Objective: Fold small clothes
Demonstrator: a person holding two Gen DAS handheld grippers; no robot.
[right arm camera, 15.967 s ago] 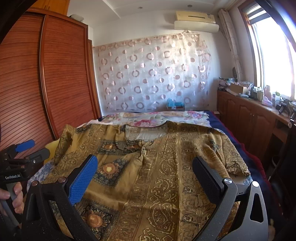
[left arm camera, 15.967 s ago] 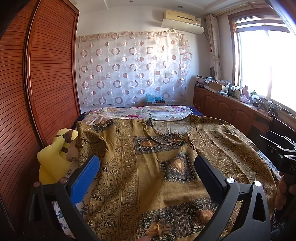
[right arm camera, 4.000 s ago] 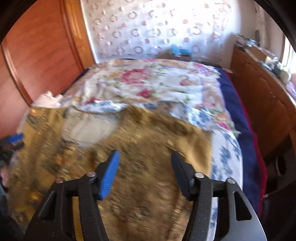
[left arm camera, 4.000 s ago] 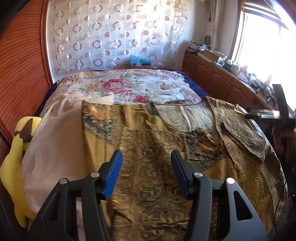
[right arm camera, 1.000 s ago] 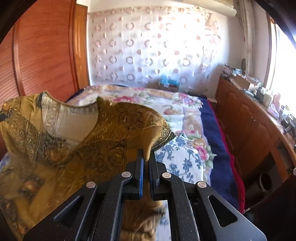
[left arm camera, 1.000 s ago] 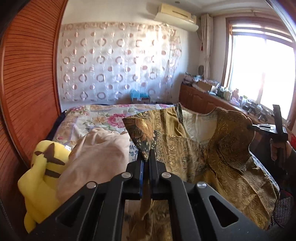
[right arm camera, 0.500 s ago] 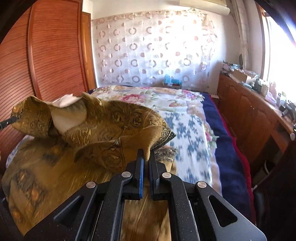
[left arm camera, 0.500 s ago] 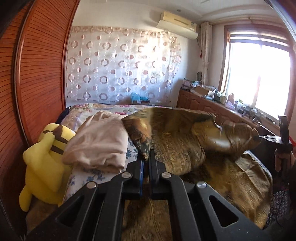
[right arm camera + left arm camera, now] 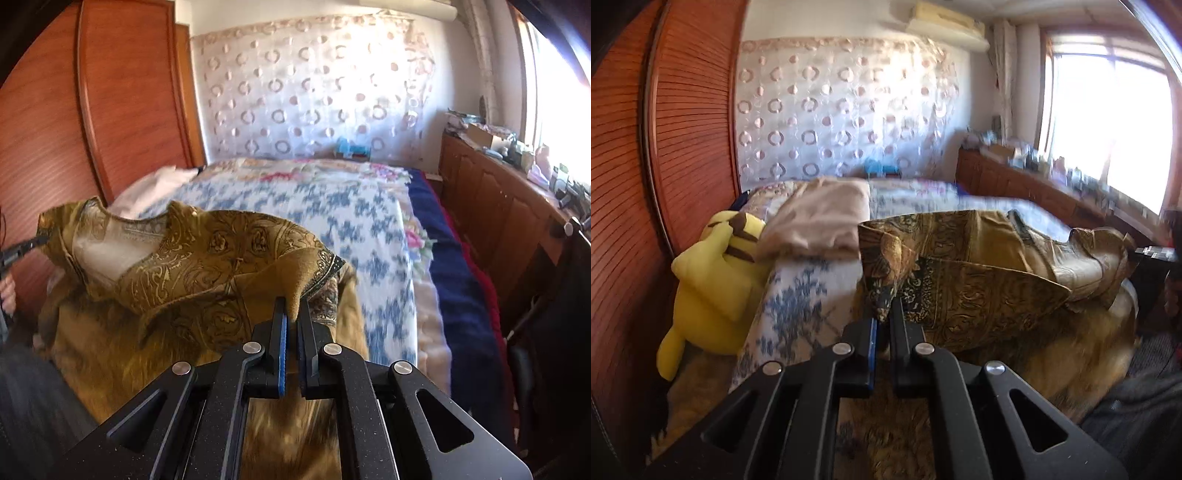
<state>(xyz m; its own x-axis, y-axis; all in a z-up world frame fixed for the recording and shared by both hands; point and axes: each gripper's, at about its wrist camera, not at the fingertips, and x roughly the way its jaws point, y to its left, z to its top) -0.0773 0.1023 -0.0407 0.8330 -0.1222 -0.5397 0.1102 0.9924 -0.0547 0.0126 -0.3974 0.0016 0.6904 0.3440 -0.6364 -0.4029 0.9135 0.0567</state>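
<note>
Paisley-woven gold shirt drapes in soft folds over quilted floral bedspread.

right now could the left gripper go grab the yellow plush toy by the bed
Probably not yet. The left gripper has a corner of the golden shirt between its pads, though its jaws are just starting to open. Nothing stands between it and the yellow plush toy, off to its left, so letting go first should free it.

The garment lies on the bed. The plush toy sits left of the bed, the folded cloth behind the garment.
</note>
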